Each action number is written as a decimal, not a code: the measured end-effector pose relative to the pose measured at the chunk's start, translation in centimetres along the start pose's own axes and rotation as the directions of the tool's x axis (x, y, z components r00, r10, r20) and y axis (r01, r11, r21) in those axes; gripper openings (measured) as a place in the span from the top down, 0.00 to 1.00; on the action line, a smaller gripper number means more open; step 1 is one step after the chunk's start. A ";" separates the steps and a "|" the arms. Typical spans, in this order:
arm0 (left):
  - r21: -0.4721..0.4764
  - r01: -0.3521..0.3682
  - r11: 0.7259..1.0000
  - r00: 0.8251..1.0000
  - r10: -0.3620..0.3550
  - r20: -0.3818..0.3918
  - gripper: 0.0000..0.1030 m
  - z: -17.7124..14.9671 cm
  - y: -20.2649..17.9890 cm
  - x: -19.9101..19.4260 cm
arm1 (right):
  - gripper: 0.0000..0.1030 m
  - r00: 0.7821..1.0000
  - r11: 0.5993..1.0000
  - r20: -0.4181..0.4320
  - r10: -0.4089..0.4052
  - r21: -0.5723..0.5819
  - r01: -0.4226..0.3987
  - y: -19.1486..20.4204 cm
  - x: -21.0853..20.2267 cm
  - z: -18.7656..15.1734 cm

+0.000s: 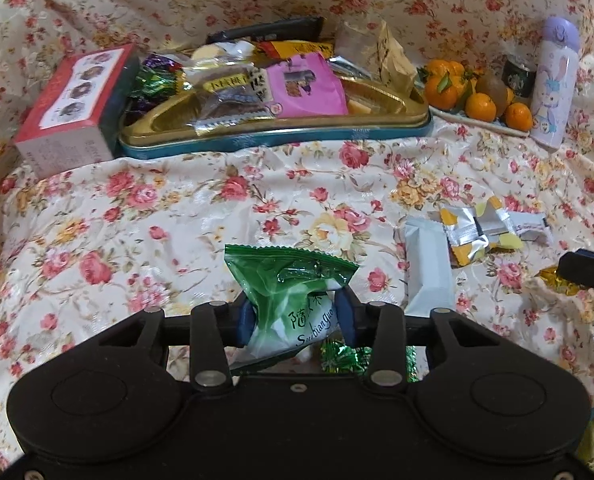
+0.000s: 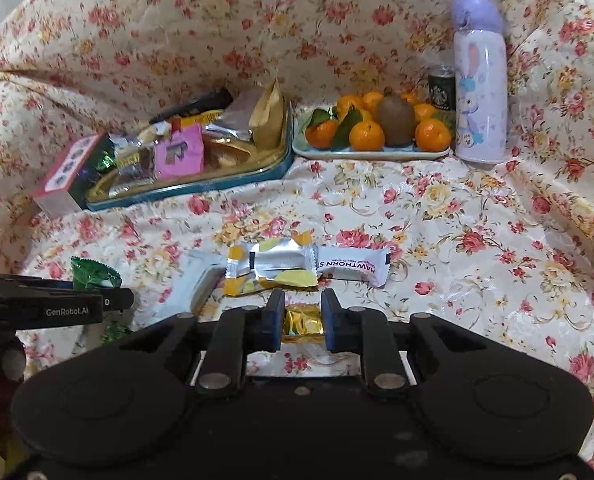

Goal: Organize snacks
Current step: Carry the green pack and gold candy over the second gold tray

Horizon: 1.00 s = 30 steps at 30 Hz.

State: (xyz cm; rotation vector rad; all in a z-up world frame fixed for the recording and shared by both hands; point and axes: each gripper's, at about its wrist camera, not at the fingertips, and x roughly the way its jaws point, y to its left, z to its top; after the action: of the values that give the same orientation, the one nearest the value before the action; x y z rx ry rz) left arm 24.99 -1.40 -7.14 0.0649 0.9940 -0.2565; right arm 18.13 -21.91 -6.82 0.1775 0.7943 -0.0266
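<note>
A flowered cloth (image 1: pixel 177 208) covers the whole bench and climbs up behind it. At the back sits one gold tin tray (image 1: pixel 377 100) with a teal rim, heaped with packets too jumbled to count — a pink packet (image 1: pixel 305 88) lies on top. One red-and-white box (image 1: pixel 69 108) stands just beside the tray's left end. To the tray's right, one pale plate (image 2: pixel 373 153) carries mandarins, at least five on show, and one brown kiwi (image 2: pixel 396 122). One lilac rabbit bottle (image 2: pixel 480 80) stands upright beside the plate, one dark can (image 2: pixel 441 88) behind it.

Nearer, four loose snacks lie close together on the cloth: one pale grey bar (image 1: pixel 429 268), two silver-and-yellow packets (image 2: pixel 273 266) stacked one on the other, and one white hawthorn bar (image 2: pixel 353 266) touching them on the right.

Now the grippers. The left hand-held gripper (image 1: pixel 297 320) is clamped on one green snack bag (image 1: pixel 293 284), pads pressing both sides, the bag sticking up between them; one green foil candy (image 1: pixel 341 356) lies under it on the cloth. The right hand-held gripper (image 2: pixel 301 316) — jaws drawn in tight — pinches one gold foil candy (image 2: pixel 303 320) just in front of the loose packets.
</note>
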 end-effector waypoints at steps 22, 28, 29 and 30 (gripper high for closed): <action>-0.062 0.077 0.995 0.995 -0.073 0.062 0.53 -6.9 -3.6 -13.3 | 0.80 0.982 0.985 0.098 0.160 0.051 -0.166 1.6 -12.4 -6.3; -0.065 0.083 0.994 0.996 -0.081 0.034 0.53 -10.5 -4.7 -15.3 | 0.80 0.978 0.984 0.118 0.175 0.012 -0.177 2.7 -16.1 -9.2; -0.068 0.085 0.994 0.996 -0.083 0.028 0.53 -11.0 -4.8 -15.6 | 0.80 0.977 0.984 0.118 0.178 0.007 -0.180 2.9 -16.6 -9.6; -0.071 0.084 0.994 0.996 -0.082 0.022 0.53 -11.5 -4.8 -15.8 | 0.80 0.976 0.983 0.118 0.181 0.001 -0.182 3.0 -17.2 -10.0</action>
State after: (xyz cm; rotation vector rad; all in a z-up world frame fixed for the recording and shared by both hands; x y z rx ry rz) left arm 6.18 -1.20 0.08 -0.0442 0.9869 -0.2970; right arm -0.67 -18.00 -1.00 0.2570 0.6577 0.1298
